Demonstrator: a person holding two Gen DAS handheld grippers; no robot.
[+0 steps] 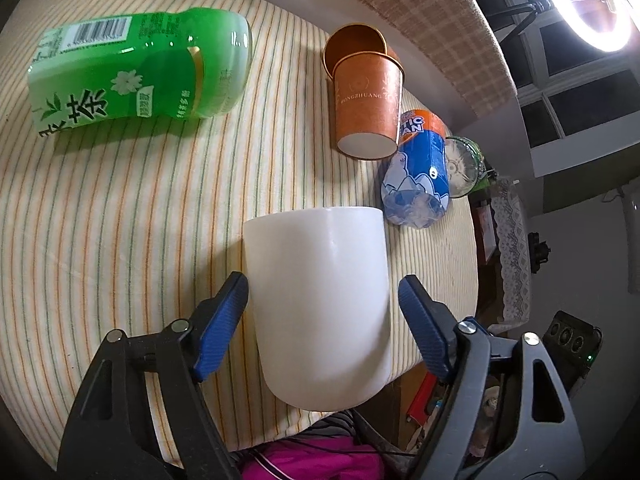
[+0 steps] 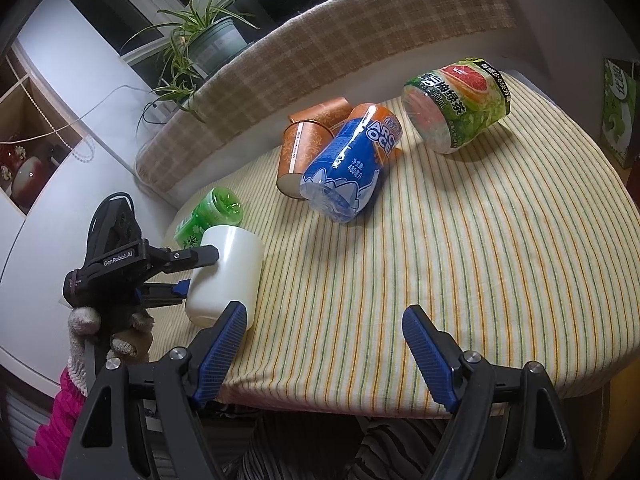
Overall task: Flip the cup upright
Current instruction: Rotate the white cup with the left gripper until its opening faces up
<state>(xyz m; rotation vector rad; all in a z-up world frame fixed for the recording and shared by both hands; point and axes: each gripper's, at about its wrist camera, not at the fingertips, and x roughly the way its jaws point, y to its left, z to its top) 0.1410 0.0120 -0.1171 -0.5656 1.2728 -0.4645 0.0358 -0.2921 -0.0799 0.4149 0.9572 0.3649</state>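
A plain white cup point(image 1: 320, 304) lies on its side near the front left edge of the striped table; it also shows in the right wrist view point(image 2: 226, 272). My left gripper point(image 1: 323, 296) is open around the cup, one blue pad point(image 1: 224, 320) touching its left side, the other pad a little apart from its right side. From the right wrist view the left gripper point(image 2: 192, 270) straddles the cup near its rounded bottom. My right gripper point(image 2: 324, 344) is open and empty above the table's front edge, just right of the cup.
On the striped tablecloth point(image 2: 460, 260) lie a green tea bottle point(image 1: 136, 72), two orange paper cups point(image 1: 368, 108), a blue water bottle point(image 2: 348, 164) and a grapefruit tea bottle point(image 2: 456, 104). A checked cushion point(image 2: 320, 56) runs along the back. A potted plant point(image 2: 208, 40) stands behind it.
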